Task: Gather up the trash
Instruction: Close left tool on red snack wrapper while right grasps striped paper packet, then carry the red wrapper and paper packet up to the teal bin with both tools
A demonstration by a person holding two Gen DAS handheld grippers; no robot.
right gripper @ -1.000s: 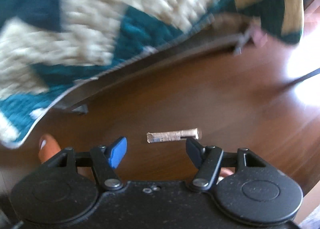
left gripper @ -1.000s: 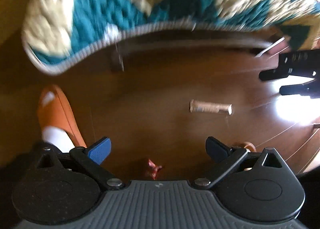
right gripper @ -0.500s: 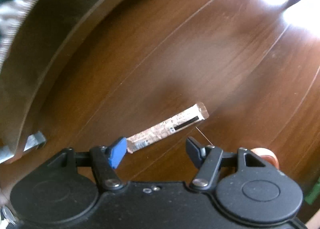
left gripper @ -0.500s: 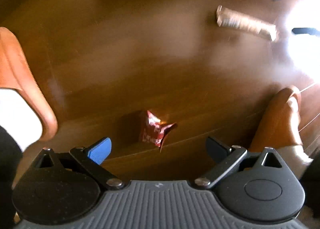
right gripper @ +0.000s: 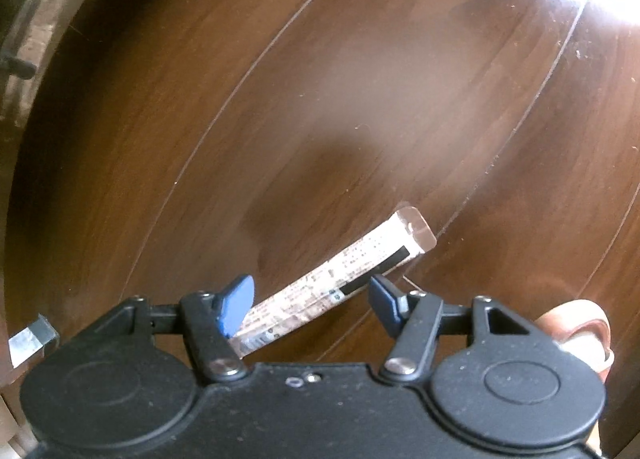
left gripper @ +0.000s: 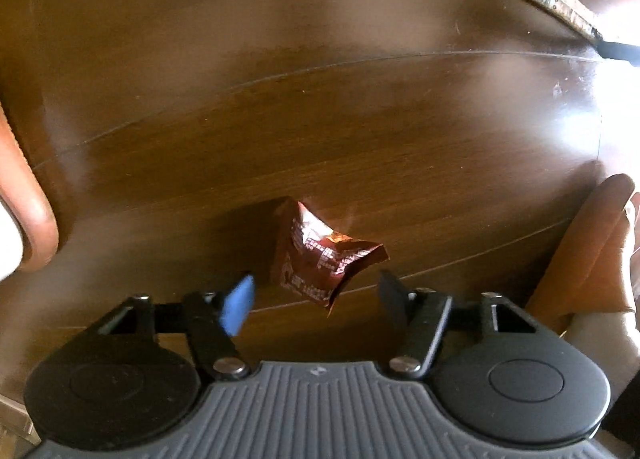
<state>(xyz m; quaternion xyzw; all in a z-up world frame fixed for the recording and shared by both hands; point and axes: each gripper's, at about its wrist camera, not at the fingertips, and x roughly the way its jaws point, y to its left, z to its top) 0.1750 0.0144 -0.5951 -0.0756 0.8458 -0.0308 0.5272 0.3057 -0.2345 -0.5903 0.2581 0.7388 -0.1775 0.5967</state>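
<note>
- Progress, as I judge it: early. 2 pieces of trash lie on the wooden floor [left gripper: 360,71] and neither is lifted; no bin or bag shows in either view, so grasping, lifting and dropping off all remain.
- The crumpled red wrapper [left gripper: 324,259] lies between the fingers of the left gripper [left gripper: 316,295], slightly ahead of the tips. The jaws are closing, but a gap shows on both sides and the pads do not press on it.
- The long stick wrapper [right gripper: 336,283] lies slantwise across the right gripper [right gripper: 312,299]. Its near end runs past the blue left finger [right gripper: 236,303]; whether it touches, I cannot tell. The dark right finger stands just clear, so the jaws are apart and narrowing only slightly, with nothing clamped.
- In the left wrist view the stick wrapper also shows far off at the upper right, well apart from the red one.
- Against 1 second earlier: the patterned rug has left both views, the floor fills the frames, both wrappers look much larger and sit between the fingers, and the left jaws stand clearly narrower.
</note>
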